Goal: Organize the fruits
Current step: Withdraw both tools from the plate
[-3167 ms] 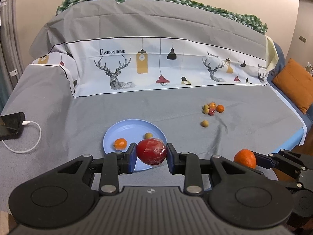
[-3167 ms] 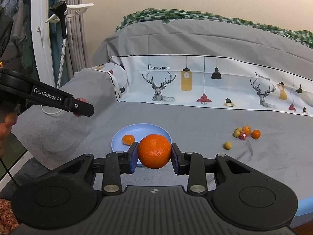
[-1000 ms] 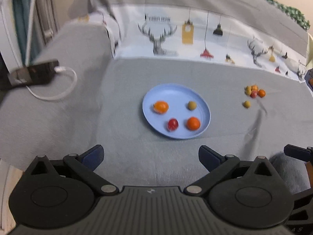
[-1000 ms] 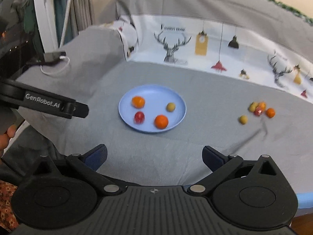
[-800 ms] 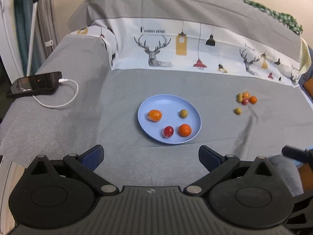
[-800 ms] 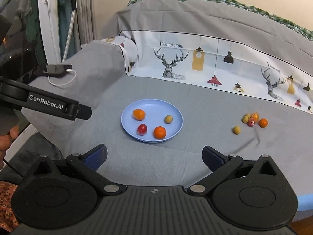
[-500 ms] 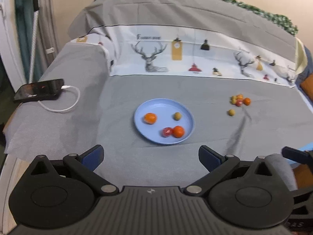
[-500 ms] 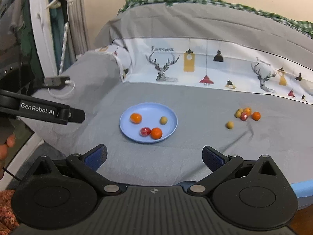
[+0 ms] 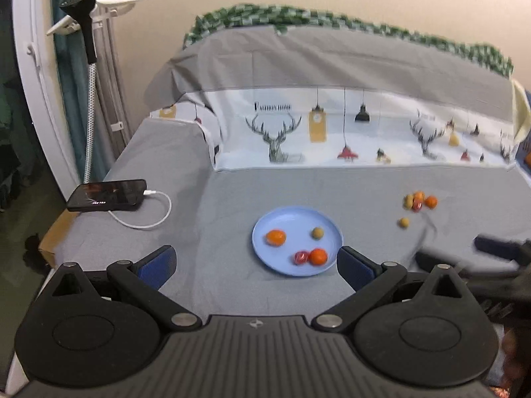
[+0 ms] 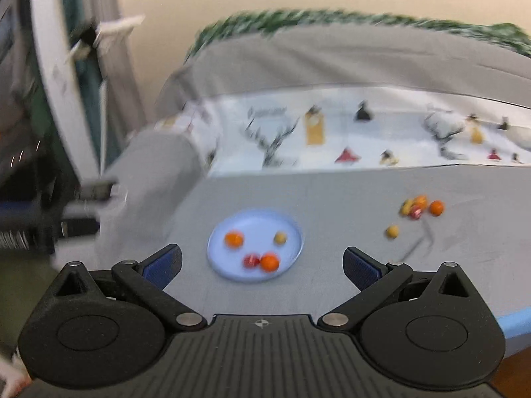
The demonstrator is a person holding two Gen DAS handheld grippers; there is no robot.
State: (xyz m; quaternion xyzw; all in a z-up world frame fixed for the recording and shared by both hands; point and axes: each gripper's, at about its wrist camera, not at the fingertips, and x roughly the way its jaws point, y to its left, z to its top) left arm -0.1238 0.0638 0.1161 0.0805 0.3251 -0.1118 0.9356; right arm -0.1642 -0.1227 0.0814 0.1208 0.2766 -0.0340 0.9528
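So: both grippers empty, fruit split between plate and sofa cover.
Left to right: phone (image 9: 108,195) on a white cable (image 9: 146,217) at the far left edge of the grey cover (image 9: 232,192). Left gripper (image 9: 255,265) spread wide, holding nothing. Blue plate (image 9: 292,220) just ahead of it carries four pieces: orange fruit (image 9: 275,237), small greenish one (image 9: 317,232), red one (image 9: 301,257) touching another orange one (image 9: 318,256). Right gripper (image 10: 262,263) also spread wide, empty; its view is motion-blurred. Loose cluster (image 9: 418,201) of small fruits lies well right of the plate, one yellow piece (image 9: 404,222) just apart from it.
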